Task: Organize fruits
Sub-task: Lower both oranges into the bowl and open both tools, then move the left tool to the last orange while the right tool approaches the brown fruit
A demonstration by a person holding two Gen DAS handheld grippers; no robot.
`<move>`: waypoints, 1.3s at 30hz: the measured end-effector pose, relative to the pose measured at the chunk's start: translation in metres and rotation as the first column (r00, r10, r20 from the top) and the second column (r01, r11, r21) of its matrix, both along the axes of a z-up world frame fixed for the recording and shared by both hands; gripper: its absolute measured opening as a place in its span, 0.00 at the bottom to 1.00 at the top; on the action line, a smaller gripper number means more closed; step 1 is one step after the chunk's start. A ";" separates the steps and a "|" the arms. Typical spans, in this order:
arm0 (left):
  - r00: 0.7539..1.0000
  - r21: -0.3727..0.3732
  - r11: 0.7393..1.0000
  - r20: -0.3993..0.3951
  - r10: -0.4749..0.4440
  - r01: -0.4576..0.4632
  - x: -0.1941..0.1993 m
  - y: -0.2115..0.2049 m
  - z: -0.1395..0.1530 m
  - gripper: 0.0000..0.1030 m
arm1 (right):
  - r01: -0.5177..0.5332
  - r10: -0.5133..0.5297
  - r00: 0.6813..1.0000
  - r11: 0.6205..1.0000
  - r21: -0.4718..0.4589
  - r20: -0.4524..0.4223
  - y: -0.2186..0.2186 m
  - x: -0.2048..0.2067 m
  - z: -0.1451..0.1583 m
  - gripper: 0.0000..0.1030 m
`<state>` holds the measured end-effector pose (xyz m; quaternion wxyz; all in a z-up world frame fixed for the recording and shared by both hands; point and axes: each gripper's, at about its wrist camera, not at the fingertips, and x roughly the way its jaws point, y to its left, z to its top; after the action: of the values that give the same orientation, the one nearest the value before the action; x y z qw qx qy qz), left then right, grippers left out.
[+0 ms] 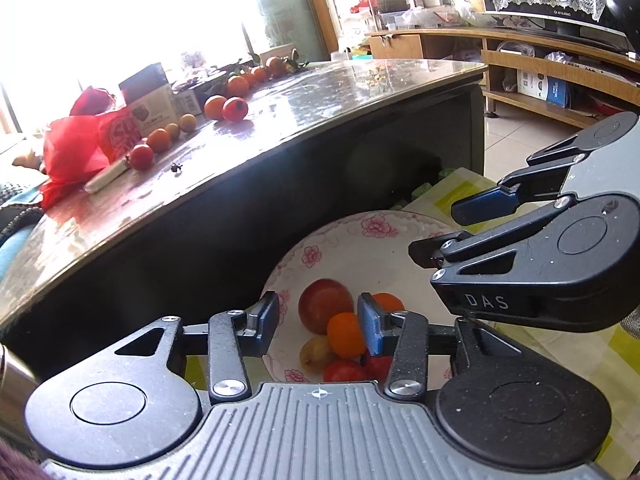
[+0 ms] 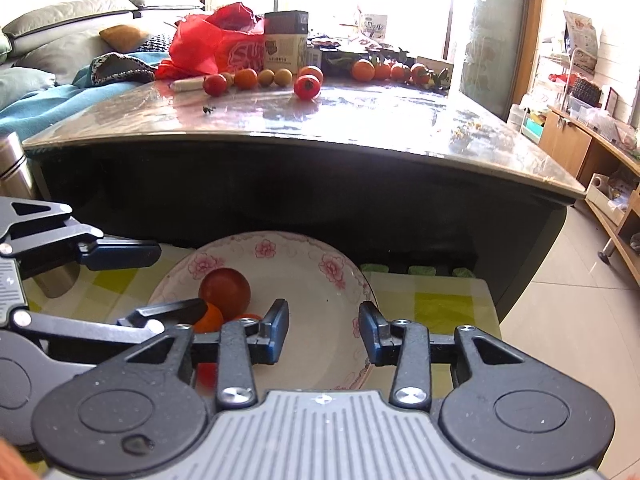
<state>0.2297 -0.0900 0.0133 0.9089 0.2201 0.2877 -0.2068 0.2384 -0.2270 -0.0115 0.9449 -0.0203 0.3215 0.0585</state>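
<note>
Sunlit living room, window glare washing out everything behind the glossy dark table (image 2: 360, 120).

Below its edge, on a yellow-checked cloth (image 2: 440, 300), sits a floral bowl (image 1: 360, 248) with a large red fruit (image 1: 325, 304), an orange one (image 1: 345, 334), a yellowish one (image 1: 314, 356) and small red ones half hidden by gripper parts.

Left gripper (image 1: 318, 328) spread wide above the bowl, gripping nothing; right gripper (image 2: 324, 330) likewise gaping, empty, over the bowl's bare side.

More fruits (image 2: 256, 78) lined on the table near a red bag (image 2: 208, 46).
</note>
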 end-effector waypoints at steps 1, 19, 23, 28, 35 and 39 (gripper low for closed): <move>1.000 0.000 1.000 0.003 -0.002 0.002 -0.002 0.000 0.002 0.52 | 0.000 0.000 1.000 1.000 -0.003 0.004 0.000 -0.002 0.002 0.42; 1.000 -0.030 0.999 0.016 -0.015 0.016 -0.059 0.015 0.027 0.62 | -0.018 0.018 1.000 1.000 0.006 0.019 0.004 -0.080 0.032 0.43; 1.000 -0.051 0.999 -0.009 -0.012 0.011 -0.075 0.027 0.026 0.65 | -0.041 0.041 0.999 0.999 0.006 0.002 0.008 -0.103 0.026 0.43; 0.998 -0.039 0.999 -0.061 -0.010 0.007 -0.097 0.044 0.010 0.66 | -0.091 0.090 0.995 0.996 -0.019 -0.051 0.020 -0.122 0.002 0.43; 0.987 -0.079 0.997 -0.161 -0.006 -0.007 -0.105 0.058 -0.022 0.68 | -0.166 0.158 0.980 0.984 -0.064 -0.117 0.036 -0.118 -0.030 0.43; 0.981 -0.085 0.996 -0.193 -0.007 -0.010 -0.099 0.061 -0.033 0.68 | -0.183 0.173 0.975 0.981 -0.064 -0.136 0.041 -0.106 -0.044 0.43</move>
<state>0.1310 -0.0289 -0.0202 0.8854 0.1599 0.3654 -0.2386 0.1327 -0.1858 -0.0560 0.9114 -0.0811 0.3812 0.1320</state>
